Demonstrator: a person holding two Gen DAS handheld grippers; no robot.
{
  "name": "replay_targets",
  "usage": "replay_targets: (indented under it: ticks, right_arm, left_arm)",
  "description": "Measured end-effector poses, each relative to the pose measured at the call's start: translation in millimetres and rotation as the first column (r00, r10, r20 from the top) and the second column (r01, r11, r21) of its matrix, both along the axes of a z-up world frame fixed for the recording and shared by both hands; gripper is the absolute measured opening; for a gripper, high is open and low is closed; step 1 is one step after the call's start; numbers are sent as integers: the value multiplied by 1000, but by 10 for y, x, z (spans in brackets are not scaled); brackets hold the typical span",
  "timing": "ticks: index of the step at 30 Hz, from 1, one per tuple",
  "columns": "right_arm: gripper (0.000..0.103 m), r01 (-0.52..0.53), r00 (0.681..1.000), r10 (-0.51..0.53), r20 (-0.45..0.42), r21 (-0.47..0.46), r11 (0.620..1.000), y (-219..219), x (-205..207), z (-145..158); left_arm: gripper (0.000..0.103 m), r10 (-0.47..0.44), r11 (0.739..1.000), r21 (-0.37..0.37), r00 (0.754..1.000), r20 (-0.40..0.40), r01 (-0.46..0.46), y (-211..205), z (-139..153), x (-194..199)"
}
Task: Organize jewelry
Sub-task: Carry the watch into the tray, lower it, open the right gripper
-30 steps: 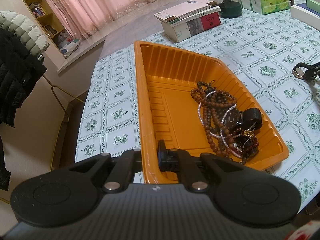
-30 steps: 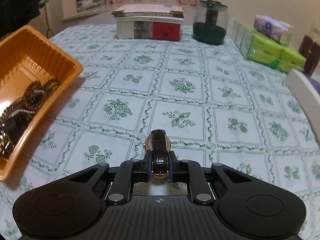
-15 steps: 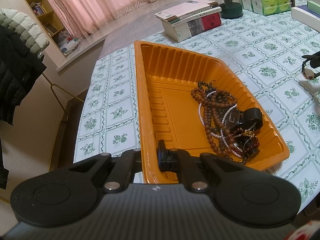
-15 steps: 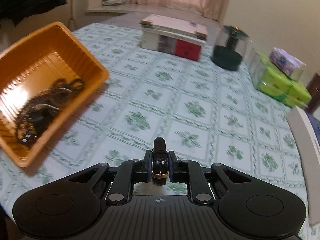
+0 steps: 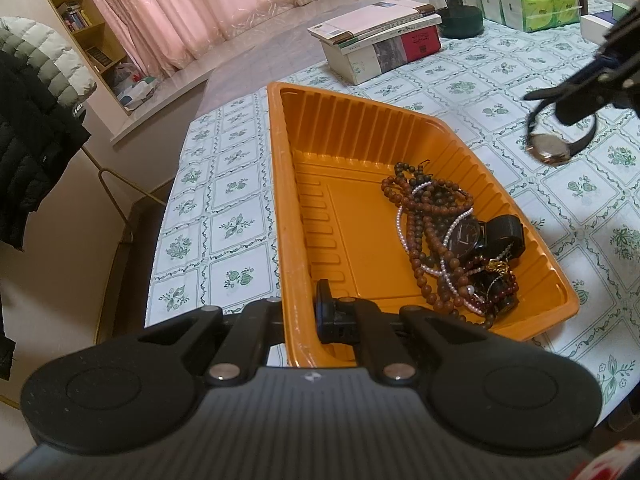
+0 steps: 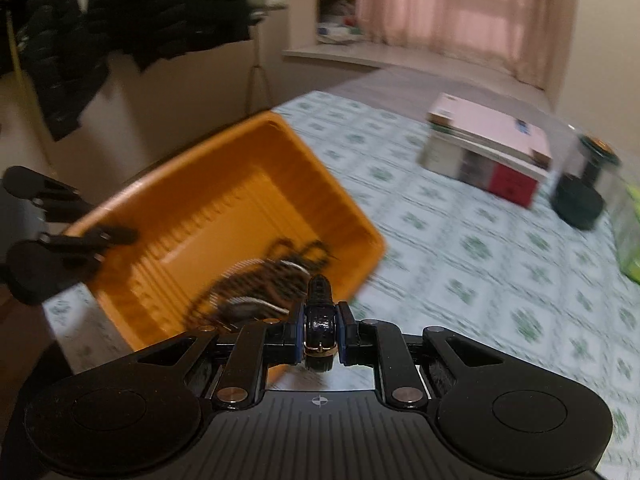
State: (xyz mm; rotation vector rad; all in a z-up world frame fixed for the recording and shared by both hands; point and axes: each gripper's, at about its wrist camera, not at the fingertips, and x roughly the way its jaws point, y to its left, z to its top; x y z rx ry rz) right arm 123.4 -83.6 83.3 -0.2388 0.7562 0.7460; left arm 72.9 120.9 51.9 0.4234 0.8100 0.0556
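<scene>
Right hand-held gripper point(image 6: 320, 334) pinching watch point(image 5: 554, 142) by strap, face hanging downward; left point(image 5: 298, 312) clamped on tray point(image 5: 400, 136) rim

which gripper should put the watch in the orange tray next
Right. The right gripper is shut on the watch strap, holding it clear of the table beside the orange tray. The left gripper is clamped on the tray's near wall.

No text is legible. The stacked books point(image 5: 380, 44) at 1 o'clock and the green tissue packs point(image 5: 528, 2) at 2 o'clock carry print too small to read.
</scene>
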Motion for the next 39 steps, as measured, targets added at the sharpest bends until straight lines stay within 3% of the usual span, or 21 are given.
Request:
replay_targets:
  ticks: [11, 26, 39]
  right_arm:
    - [16, -103, 995, 103, -14, -5, 995, 513, -10, 39]
    - [16, -141, 986, 138, -95, -24, 990, 750, 56, -157]
    - [16, -153, 983, 150, -104, -25, 988, 875, 64, -200]
  left_arm:
    - [5, 2, 1000, -15, 1000, 3, -2, 29, -9, 1]
    - [4, 3, 1000, -31, 1000, 7, -3, 62, -17, -16]
    - [4, 5, 999, -43, 1000, 9, -5, 94, -25, -17]
